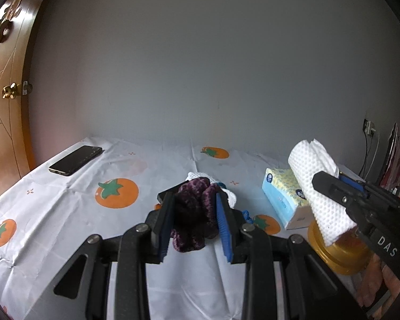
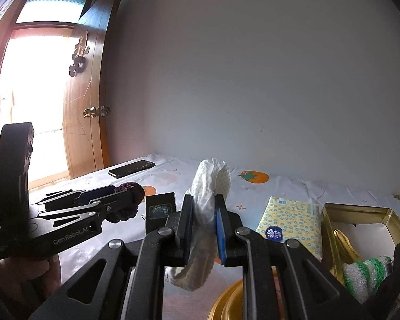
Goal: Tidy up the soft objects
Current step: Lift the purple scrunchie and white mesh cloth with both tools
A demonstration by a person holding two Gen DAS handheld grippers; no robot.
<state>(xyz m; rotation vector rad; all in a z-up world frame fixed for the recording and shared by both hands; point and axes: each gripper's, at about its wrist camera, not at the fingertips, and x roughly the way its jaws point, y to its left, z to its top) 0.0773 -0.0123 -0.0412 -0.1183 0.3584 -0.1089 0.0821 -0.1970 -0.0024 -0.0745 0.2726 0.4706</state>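
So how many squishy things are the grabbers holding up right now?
2. The left gripper pinches a purple fuzzy scrunchie, and the right gripper pinches a white foam net. Other soft things may lie hidden below.

My left wrist camera looks forward along its fingers, low over the table (image 1: 53,213) toward the wall, with the door (image 1: 5,106) at far left. My right wrist camera sits further right, facing likewise (angled slightly leftward). Both share the phone (image 1: 76,159), the tissue pack (image 2: 290,222) and each other's gripper, close by.
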